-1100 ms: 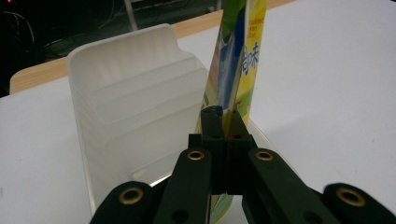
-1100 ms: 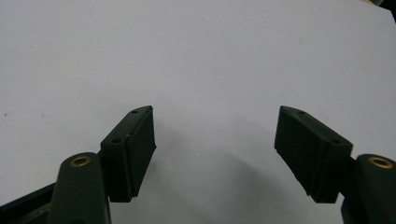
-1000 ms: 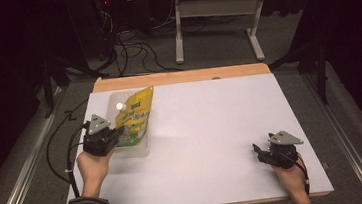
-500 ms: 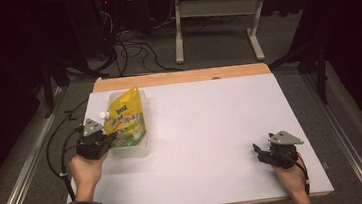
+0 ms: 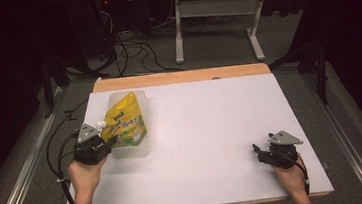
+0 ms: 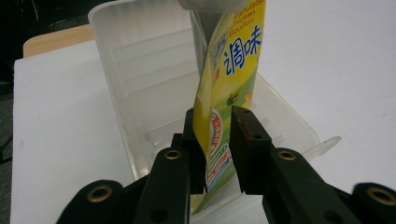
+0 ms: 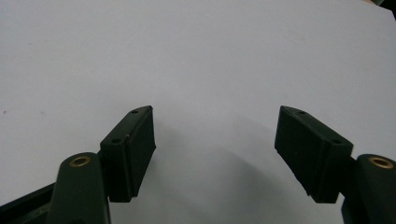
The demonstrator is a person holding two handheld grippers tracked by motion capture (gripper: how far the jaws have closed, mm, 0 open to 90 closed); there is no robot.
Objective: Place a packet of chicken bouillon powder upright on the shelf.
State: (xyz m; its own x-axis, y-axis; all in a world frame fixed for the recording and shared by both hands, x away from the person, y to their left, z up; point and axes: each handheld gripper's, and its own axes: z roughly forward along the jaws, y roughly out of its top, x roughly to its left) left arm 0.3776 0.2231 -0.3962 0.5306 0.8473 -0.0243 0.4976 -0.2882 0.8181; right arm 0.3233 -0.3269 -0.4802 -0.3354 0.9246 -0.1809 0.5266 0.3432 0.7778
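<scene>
Yellow spouted pouch upright in clear tub

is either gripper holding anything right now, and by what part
Neither grips anything. The left gripper has just been opening, the yellow pouch loose between its jaws; the right gripper is open.

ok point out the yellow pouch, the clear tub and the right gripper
yellow pouch (image 6: 233, 56), left gripper view, printed front
clear tub (image 6: 135, 70), left gripper view, inner wall
right gripper (image 7: 215, 140), right gripper view, between its open jaws

I'm working in a dim lab: a white worktop, cables tangled on the floor beyond its far edge, a desk frame behind.
</scene>
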